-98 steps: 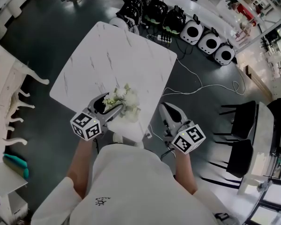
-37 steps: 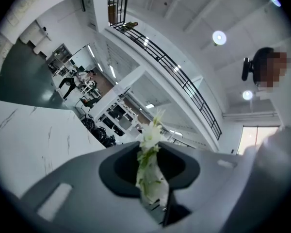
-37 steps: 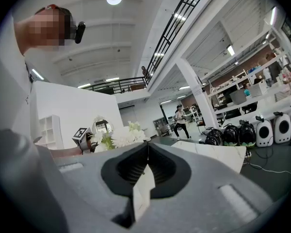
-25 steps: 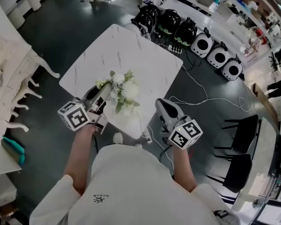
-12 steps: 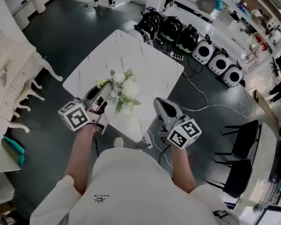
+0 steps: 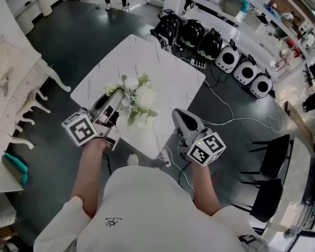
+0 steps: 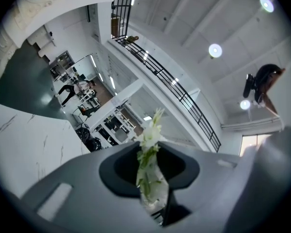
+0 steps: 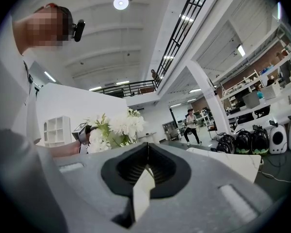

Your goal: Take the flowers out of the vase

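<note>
Flowers (image 6: 137, 100) sit clamped by their stems in our left fingers (image 7: 82, 188); our right fingers (image 8: 208, 178) are together, empty. We should draw straight up so stems clear the vase.

The desk (image 6: 147, 56) has a square white top with thin grey veins and stands corner-on in the head view, on a dark grey floor (image 6: 68, 41). Just off its far corner a power strip (image 6: 198, 63) lies on the floor. A white cable (image 6: 227, 105) trails across the floor to the desk's right. Beyond the strip, black rounded items (image 6: 191, 30) and three white rounded machines (image 6: 245, 71) sit in a row on the floor.
</note>
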